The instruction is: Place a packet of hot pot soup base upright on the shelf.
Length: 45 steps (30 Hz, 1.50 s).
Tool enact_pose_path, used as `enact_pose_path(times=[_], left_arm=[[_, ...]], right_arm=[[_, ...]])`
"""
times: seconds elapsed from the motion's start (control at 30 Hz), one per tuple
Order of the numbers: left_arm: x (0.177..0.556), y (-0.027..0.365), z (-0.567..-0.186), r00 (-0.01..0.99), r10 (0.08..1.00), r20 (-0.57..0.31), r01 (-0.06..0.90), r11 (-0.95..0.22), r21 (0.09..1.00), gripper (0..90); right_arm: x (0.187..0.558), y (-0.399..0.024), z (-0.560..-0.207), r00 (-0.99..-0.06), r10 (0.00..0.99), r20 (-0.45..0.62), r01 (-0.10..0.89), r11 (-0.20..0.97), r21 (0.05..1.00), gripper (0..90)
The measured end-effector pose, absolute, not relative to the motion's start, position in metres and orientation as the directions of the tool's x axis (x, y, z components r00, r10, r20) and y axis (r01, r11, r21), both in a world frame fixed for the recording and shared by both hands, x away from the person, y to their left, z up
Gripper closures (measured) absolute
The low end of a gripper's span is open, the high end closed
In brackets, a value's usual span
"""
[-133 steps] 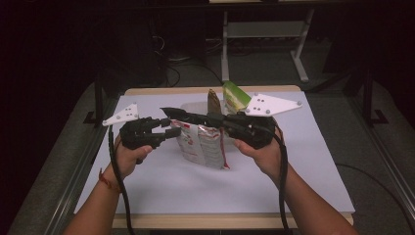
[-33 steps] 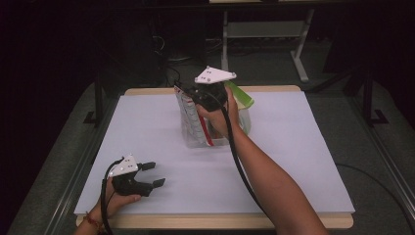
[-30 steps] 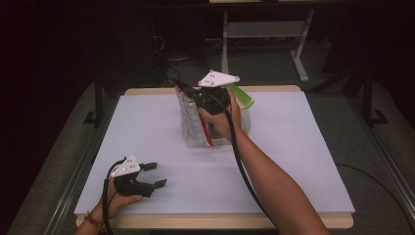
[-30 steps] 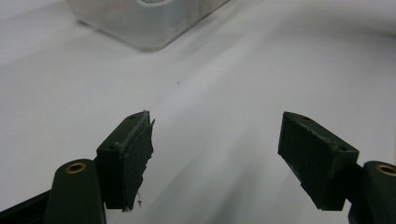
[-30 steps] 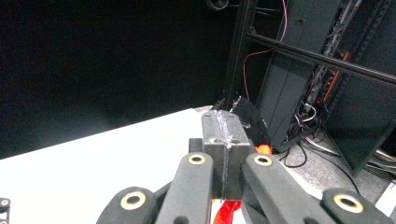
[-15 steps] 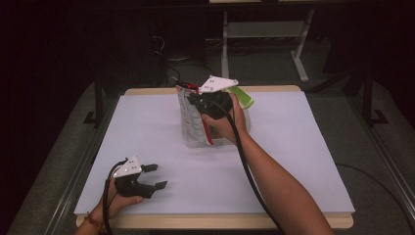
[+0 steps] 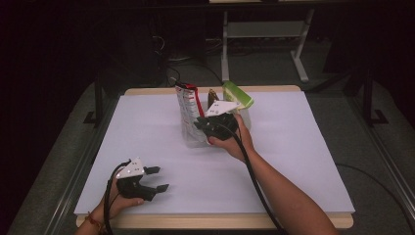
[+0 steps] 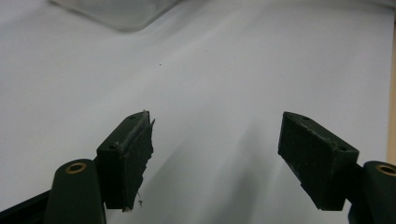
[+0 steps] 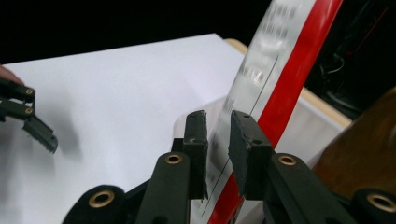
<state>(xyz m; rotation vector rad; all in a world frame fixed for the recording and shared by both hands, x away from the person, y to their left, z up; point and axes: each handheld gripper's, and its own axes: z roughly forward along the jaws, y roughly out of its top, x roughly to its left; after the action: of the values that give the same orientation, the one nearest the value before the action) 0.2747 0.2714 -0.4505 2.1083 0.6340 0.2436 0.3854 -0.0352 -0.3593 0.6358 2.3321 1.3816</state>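
Observation:
A silver packet with a red stripe (image 7: pixel 188 105) (image 9: pixel 289 51) stands upright in a clear container (image 7: pixel 195 139) at the back middle of the table. Beside it are a brown packet (image 7: pixel 213 95) and a green packet (image 7: pixel 238 95). My right gripper (image 7: pixel 198 123) (image 9: pixel 217 123) is low against the silver packet; its jaws have just been opening and stand slightly apart, with the packet's edge in the gap and no pad pressing on it. My left gripper (image 7: pixel 161 178) (image 8: pixel 215 140) rests open near the front left with nothing between its fingers.
White paper (image 7: pixel 293 161) covers the wooden table. The container's clear corner (image 8: pixel 121 11) lies far ahead of the left jaws. The left gripper (image 9: pixel 32 121) sits at the left of the right gripper view. Metal stand legs (image 7: pixel 298 68) are on the floor beyond the table.
My right gripper has come down from the packet's top to the container's front, and its jaws have parted a little. The left hand has stayed put.

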Motion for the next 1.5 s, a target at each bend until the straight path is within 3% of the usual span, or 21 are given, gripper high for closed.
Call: enact_pose_path(times=[0.3,0.67,0.97,1.03,1.17,1.27,1.5], left_arm=[[0.274,0.269,-0.451,0.858,0.510,-0.057,0.342,-0.485,0.805,25.9],[0.274,0.269,-0.451,0.860,0.507,-0.057,0.341,-0.486,0.805,25.8],[0.275,0.269,-0.451,0.862,0.502,-0.064,0.343,-0.487,0.803,25.8],[0.275,0.269,-0.451,0.863,0.502,-0.066,0.344,-0.486,0.803,25.9],[0.275,0.269,-0.451,0.863,0.500,-0.065,0.343,-0.487,0.803,25.9],[0.274,0.269,-0.451,0.863,0.500,-0.066,0.342,-0.485,0.805,25.9],[0.274,0.269,-0.451,0.865,0.497,-0.068,0.342,-0.486,0.804,25.9]], right_arm=[[0.376,-0.038,-0.390,-0.845,0.530,-0.069,0.229,0.476,0.849,88.9],[0.381,-0.036,-0.412,-0.844,0.536,-0.017,0.270,0.452,0.850,89.8],[0.376,-0.030,-0.410,-0.816,0.570,-0.099,0.220,0.464,0.858,89.8],[0.374,-0.029,-0.409,-0.810,0.577,-0.106,0.216,0.461,0.861,87.9],[0.365,-0.028,-0.396,-0.795,0.594,-0.126,0.164,0.410,0.897,71.5],[0.363,-0.027,-0.393,-0.784,0.602,-0.149,0.148,0.415,0.898,66.6],[0.362,-0.033,-0.391,-0.775,0.618,-0.132,0.153,0.386,0.910,65.1]])
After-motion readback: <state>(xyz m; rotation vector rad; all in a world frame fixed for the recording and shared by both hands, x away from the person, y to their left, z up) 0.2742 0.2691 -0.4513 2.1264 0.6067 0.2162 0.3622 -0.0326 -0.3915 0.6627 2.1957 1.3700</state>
